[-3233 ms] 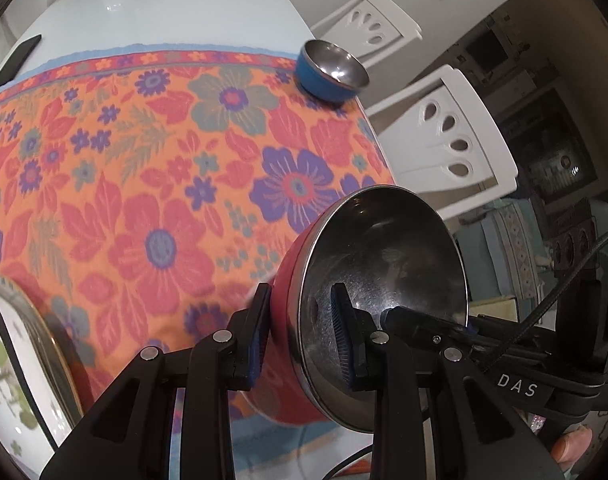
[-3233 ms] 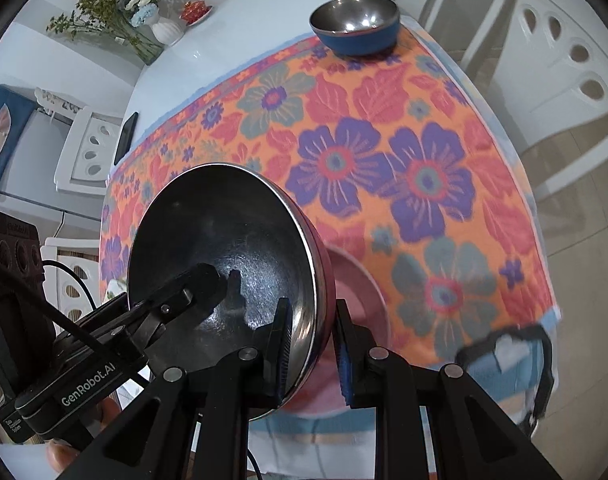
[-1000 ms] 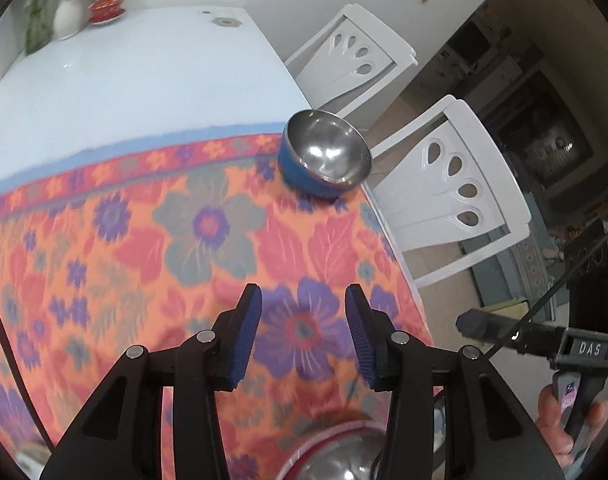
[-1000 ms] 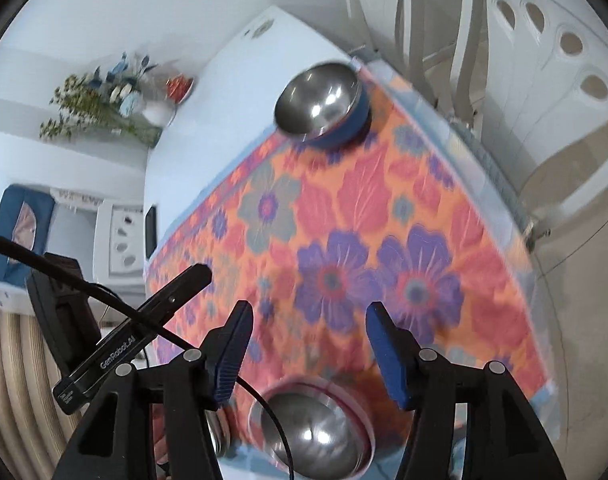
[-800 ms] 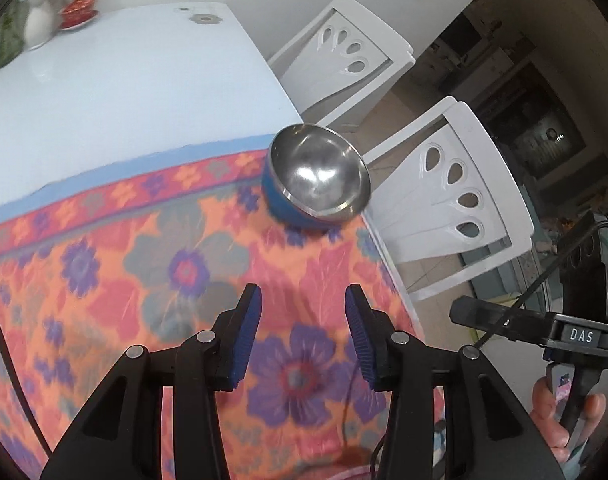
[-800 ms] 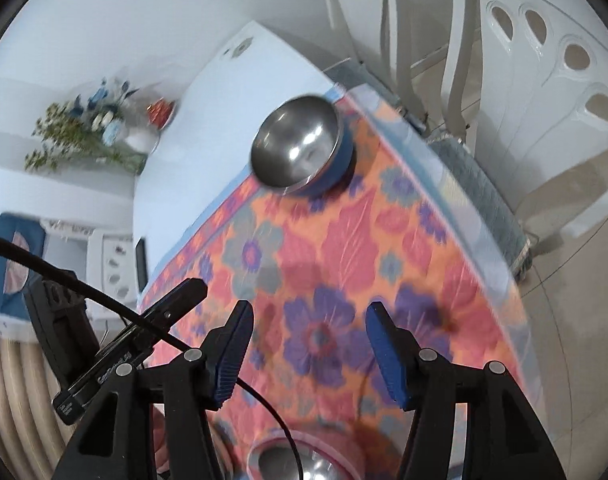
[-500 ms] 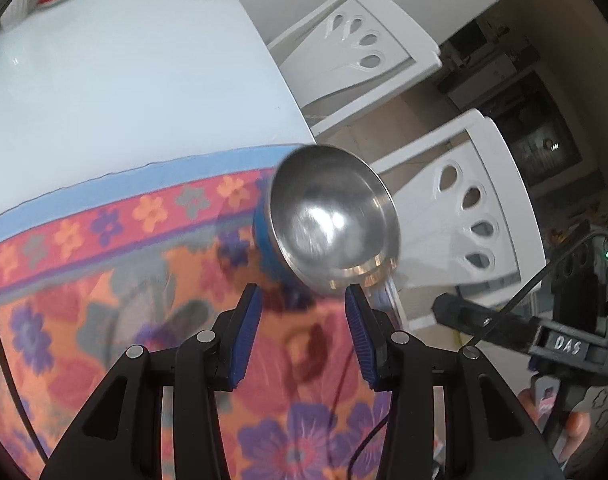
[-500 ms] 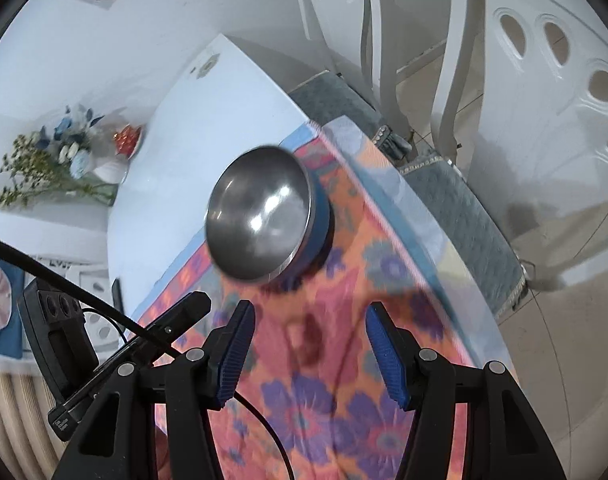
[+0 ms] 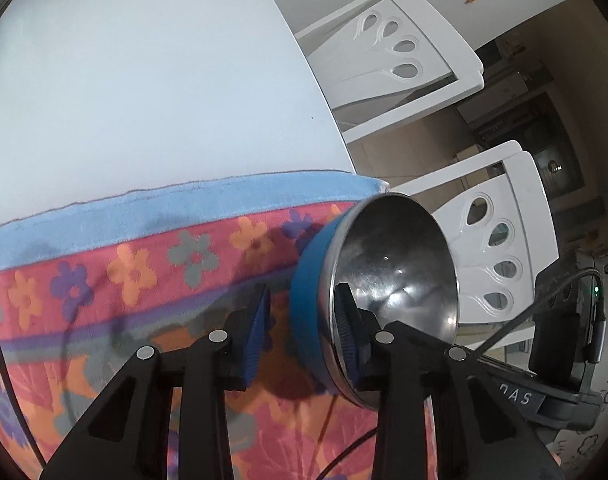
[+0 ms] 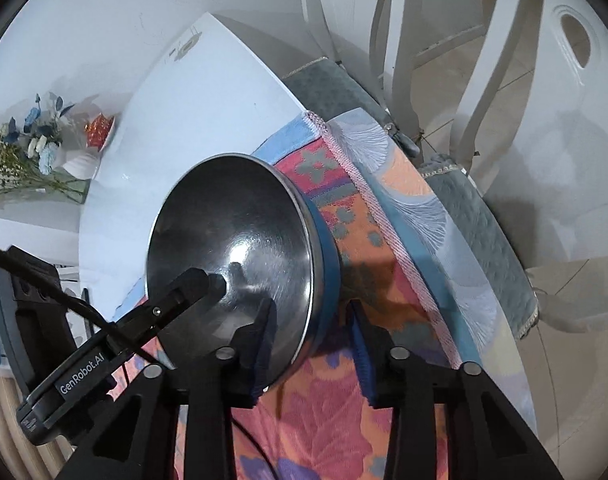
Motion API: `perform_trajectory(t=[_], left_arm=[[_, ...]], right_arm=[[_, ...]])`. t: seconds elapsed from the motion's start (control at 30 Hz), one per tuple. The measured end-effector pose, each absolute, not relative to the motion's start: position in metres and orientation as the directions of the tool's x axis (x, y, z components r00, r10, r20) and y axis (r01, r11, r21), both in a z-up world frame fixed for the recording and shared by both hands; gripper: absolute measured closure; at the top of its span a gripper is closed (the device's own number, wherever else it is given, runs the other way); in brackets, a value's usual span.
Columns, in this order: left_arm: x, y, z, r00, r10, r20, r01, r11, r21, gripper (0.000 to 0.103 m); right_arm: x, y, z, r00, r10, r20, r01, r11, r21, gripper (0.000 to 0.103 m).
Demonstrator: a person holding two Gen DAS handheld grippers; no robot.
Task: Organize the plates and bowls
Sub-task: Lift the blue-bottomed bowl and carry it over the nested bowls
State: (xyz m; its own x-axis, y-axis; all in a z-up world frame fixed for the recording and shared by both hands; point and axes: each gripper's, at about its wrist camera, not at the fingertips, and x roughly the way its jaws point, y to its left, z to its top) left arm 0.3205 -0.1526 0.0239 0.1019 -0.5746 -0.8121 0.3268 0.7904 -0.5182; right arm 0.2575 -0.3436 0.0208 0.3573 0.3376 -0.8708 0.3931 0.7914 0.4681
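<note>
"GenRobot.AI" on left gripper [image 10: 304, 344]; "DAS" on right gripper [image 9: 302, 340].

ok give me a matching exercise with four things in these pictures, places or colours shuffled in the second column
1. bowl
2. tablecloth
3. flowers
4. chairs

a. white, beside the table
b. far end of the table
c. steel inside, blue outside, rim between both grippers' fingers
d. orange floral with a blue border

Pairs: 1-c, 2-d, 3-b, 4-a

Round steel bowl [image 9: 391, 280] [image 10: 240, 256] with a blue outer wall and a polished, empty interior, shown tilted on the flowered orange tablecloth [image 9: 144, 280] [image 10: 343, 420], close to the cloth's blue-bordered far edge and the table's right-hand edge.
</note>
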Motion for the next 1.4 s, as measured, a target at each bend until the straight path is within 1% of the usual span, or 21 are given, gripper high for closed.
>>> perform_trajectory(t=[0.03,0.13,0.23,0.5,0.73,1.17,1.4], left_arm=[[0.32,-0.153,0.023,0.097,-0.582,-0.808,0.327,0.785,-0.526,0.078],[0.321,-0.156,0.021,0.094,-0.583,-0.807,0.331,0.783,-0.526,0.079],[0.32,-0.158,0.022,0.097,-0.58,-0.809,0.345,0.782,-0.519,0.083],[0.309,-0.153,0.04,0.108,-0.586,-0.803,0.369,0.774,-0.515,0.083],[0.284,-0.137,0.083,0.16,-0.604,-0.781,0.383,0.767,-0.515,0.083],[0.197,-0.084,0.165,0.285,-0.618,-0.733,0.396,0.772,-0.497,0.083],[0.143,-0.056,0.188,0.323,-0.617,-0.717,0.394,0.777,-0.491,0.083]], right_arm=[[0.258,-0.343,0.019,0.357,0.332,-0.873,0.393,0.794,0.463,0.073],[0.259,-0.341,0.017,0.358,0.324,-0.876,0.387,0.802,0.455,0.078],[0.259,-0.337,0.018,0.363,0.29,-0.886,0.373,0.825,0.424,0.081],[0.249,-0.331,0.035,0.373,0.269,-0.888,0.355,0.843,0.405,0.081],[0.224,-0.318,0.081,0.414,0.264,-0.871,0.326,0.851,0.413,0.08],[0.141,-0.272,0.153,0.457,0.302,-0.836,0.243,0.863,0.444,0.08],[0.087,-0.246,0.177,0.467,0.326,-0.822,0.208,0.863,0.461,0.08]])
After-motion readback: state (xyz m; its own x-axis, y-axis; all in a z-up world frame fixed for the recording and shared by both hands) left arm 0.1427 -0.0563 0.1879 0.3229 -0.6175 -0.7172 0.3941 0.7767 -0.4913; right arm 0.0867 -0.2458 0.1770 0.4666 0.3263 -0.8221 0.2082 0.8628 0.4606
